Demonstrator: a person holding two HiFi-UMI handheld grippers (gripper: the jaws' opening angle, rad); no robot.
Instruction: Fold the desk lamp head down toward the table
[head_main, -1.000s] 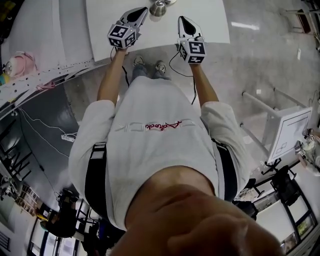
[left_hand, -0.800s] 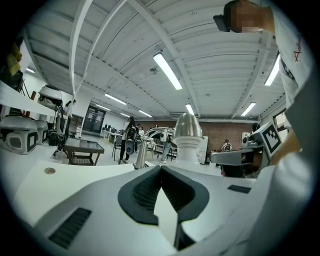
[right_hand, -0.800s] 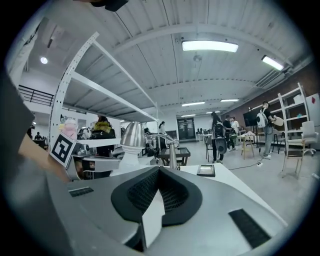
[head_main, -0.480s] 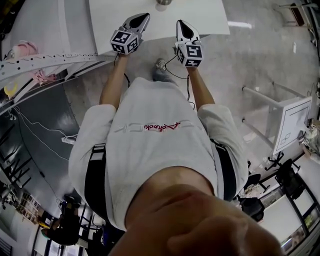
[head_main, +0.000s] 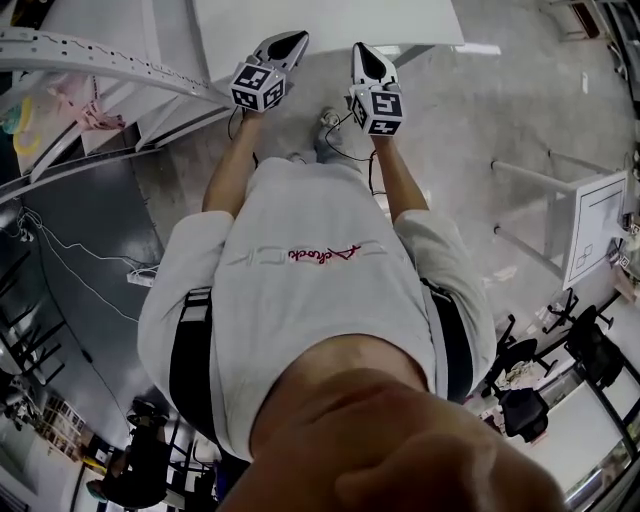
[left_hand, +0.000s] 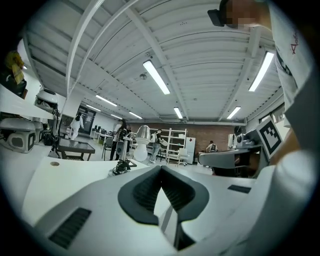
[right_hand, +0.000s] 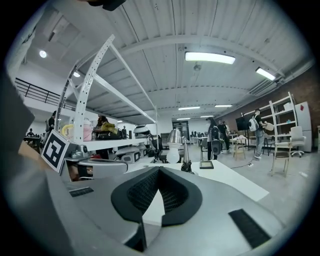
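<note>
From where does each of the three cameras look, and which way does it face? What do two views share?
Head view: on the person's head, facing steeply down; shows shirt, forearms, left gripper, right gripper, table edge.
Left gripper view: on the left gripper, facing forward along its shut jaws toward the desk lamp; right gripper at right.
Right gripper view: on the right gripper, facing forward along its shut jaws; left gripper at left.
Shared: both gripper views show the desk lamp.
</note>
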